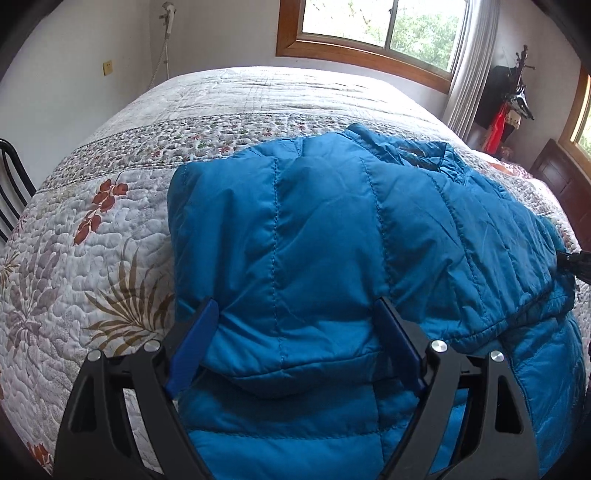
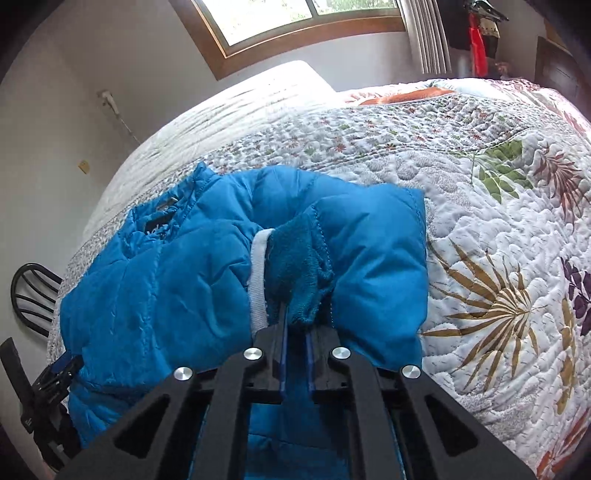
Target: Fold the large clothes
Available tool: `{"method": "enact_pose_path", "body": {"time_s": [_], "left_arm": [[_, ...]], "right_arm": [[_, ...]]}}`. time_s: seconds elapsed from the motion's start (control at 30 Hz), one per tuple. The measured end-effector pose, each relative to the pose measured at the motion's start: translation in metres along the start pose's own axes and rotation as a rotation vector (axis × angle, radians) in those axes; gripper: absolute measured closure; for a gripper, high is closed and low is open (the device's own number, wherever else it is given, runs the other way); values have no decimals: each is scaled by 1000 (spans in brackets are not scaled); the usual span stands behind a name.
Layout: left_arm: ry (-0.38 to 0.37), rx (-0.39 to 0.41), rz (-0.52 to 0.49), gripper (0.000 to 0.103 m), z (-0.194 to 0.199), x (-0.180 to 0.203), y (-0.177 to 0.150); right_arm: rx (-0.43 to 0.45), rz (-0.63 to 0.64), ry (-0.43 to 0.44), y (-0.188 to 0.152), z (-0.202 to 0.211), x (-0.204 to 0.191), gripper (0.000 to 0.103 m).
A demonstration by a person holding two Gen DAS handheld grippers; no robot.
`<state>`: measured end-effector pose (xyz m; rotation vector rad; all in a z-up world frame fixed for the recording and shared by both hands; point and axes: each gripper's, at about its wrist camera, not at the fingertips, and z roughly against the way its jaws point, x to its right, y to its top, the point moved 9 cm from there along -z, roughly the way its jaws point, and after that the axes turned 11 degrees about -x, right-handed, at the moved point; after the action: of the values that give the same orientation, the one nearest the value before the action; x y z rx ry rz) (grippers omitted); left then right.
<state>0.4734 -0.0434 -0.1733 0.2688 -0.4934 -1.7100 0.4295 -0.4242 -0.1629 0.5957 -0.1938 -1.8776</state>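
A blue quilted puffer jacket (image 1: pixel 332 229) lies partly folded on the bed. In the left wrist view my left gripper (image 1: pixel 295 314) is open, its blue-padded fingers wide apart around a puffy fold of the jacket near its hem. In the right wrist view the jacket (image 2: pixel 166 280) shows its teal fleece lining (image 2: pixel 299 269) and a white cuff (image 2: pixel 258 280). My right gripper (image 2: pixel 297 325) is shut on the jacket's fleece-lined edge. The right gripper's tip shows at the right edge of the left wrist view (image 1: pixel 576 262), and the left gripper shows at the lower left of the right wrist view (image 2: pixel 59 373).
The bed has a white floral quilt (image 1: pixel 92 258). A black chair (image 2: pixel 33 291) stands at the bed's left side. A wood-framed window (image 1: pixel 369 33), a curtain (image 1: pixel 469 74) and a coat stand with clothes (image 1: pixel 509 107) are beyond the bed. A dark headboard (image 1: pixel 557 177) is at right.
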Motion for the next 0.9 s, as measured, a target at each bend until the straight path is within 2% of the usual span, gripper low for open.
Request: {"method": "enact_pose_path", "body": {"time_s": [0.07, 0.1, 0.13, 0.2, 0.33, 0.53, 0.63, 0.9], "left_arm": [[-7, 9, 16, 19, 11, 0, -2], [-22, 24, 16, 19, 19, 3, -1], [-34, 43, 7, 19, 27, 7, 0], [-35, 70, -17, 18, 37, 16, 3], [-29, 64, -62, 18, 32, 30, 0], [-6, 17, -61, 18, 7, 24, -1], [3, 11, -60, 17, 0, 21, -2], [33, 12, -71, 16, -16, 21, -6]], "right_arm": [[57, 4, -83, 0, 22, 2, 84], [94, 16, -136, 0, 34, 1, 75], [135, 37, -180, 0, 47, -3, 75], [169, 90, -168, -2, 59, -20, 75], [123, 189, -66, -10, 43, -59, 75], [37, 233, -106, -19, -2, -70, 75], [-11, 224, -129, -22, -23, -63, 80], [13, 251, -178, -28, -41, -63, 81]]}}
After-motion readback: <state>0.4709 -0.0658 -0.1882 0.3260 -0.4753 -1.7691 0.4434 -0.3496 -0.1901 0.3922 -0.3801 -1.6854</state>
